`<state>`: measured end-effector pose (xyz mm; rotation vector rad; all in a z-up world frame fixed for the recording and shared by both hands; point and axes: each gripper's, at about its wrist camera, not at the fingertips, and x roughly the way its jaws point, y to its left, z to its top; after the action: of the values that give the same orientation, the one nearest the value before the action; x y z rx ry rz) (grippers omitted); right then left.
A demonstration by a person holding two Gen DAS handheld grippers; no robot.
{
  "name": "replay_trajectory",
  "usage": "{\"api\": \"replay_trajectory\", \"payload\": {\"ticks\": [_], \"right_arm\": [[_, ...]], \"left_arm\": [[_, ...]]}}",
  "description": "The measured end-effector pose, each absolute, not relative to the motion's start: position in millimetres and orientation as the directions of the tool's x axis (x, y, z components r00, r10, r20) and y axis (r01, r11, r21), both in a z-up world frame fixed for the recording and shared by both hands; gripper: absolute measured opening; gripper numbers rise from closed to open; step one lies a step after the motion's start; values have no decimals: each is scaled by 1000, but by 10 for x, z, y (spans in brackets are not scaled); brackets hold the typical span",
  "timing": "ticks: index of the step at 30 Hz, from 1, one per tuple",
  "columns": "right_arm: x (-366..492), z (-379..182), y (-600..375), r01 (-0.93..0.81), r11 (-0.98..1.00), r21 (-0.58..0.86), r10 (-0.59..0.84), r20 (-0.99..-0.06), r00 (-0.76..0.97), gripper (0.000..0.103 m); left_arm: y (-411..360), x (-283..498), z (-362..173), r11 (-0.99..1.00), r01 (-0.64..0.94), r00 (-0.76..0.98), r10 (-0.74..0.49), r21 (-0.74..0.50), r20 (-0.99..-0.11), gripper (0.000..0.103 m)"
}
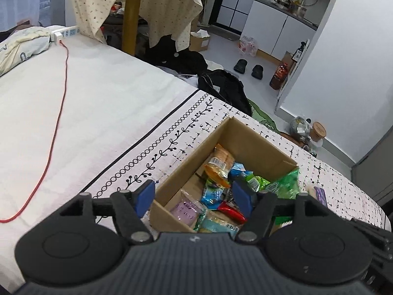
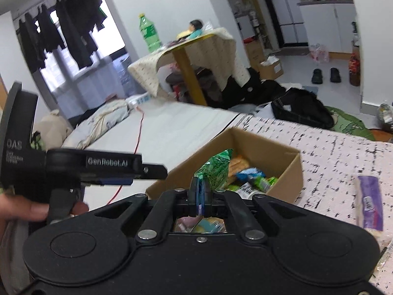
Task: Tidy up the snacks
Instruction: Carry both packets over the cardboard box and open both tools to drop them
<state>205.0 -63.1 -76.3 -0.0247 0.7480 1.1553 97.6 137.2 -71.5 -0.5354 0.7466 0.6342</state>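
Observation:
An open cardboard box on the patterned cloth holds several snack packets, among them an orange one, a blue one and a pale purple one. My left gripper hangs open over the box's near end with nothing between its blue pads. My right gripper is shut on the bottom edge of a green snack packet, which stands upright above the box. In the left wrist view the same green packet shows at the box's right corner. A purple-wrapped snack lies on the cloth to the right.
The black-and-white patterned cloth covers this end of a white bed. A red cable runs across the sheet from a power strip. A black bag leans at the bed's far edge. A hand holds the left gripper.

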Motion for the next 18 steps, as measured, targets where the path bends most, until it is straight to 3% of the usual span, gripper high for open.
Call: {"api": "replay_trajectory", "payload": {"ticks": [6, 18], "right_arm": [[2105, -800, -728, -788, 487, 377, 793, -570, 217, 20], [2319, -837, -1089, -699, 594, 398, 754, -579, 311, 46]], "left_arm": [[1379, 1007, -731, 693, -685, 568, 318, -223, -759, 78], [1235, 1116, -791, 701, -680, 560, 309, -215, -769, 81]]}}
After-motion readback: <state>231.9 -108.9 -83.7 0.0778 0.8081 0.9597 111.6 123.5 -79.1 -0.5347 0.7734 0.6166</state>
